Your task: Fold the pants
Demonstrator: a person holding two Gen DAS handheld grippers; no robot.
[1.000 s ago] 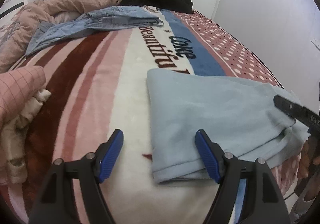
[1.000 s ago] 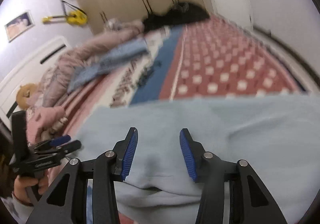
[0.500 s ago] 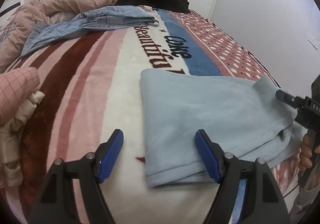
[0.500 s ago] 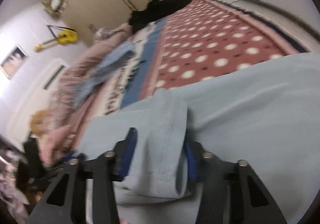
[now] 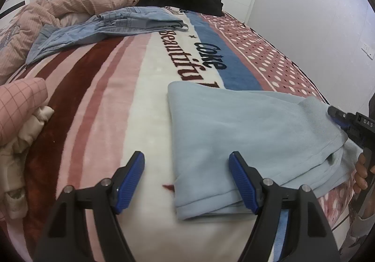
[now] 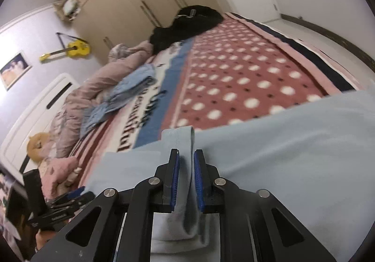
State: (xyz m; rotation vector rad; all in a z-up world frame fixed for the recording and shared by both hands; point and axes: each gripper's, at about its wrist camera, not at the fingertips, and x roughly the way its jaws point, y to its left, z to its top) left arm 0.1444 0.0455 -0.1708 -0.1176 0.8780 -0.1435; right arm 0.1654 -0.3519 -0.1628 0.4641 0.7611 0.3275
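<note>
Pale-blue pants (image 5: 246, 135) lie half-folded on the bed (image 5: 150, 88); right hand-held gripper (image 6: 186, 168) has just been closing, now pinching their edge. Left hand-held gripper (image 5: 187, 182) hovers open at the near corner; next comes grabbing that corner too, I'd say.

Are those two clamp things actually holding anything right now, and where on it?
The right hand-held gripper has just closed on a bunched edge of the light blue pants. The left hand-held gripper is open, holding nothing.

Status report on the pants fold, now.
Right gripper has just closed, clamped on a fold of the light blue pants. Left gripper open, empty, over their near edge. Nothing in the way.
</note>
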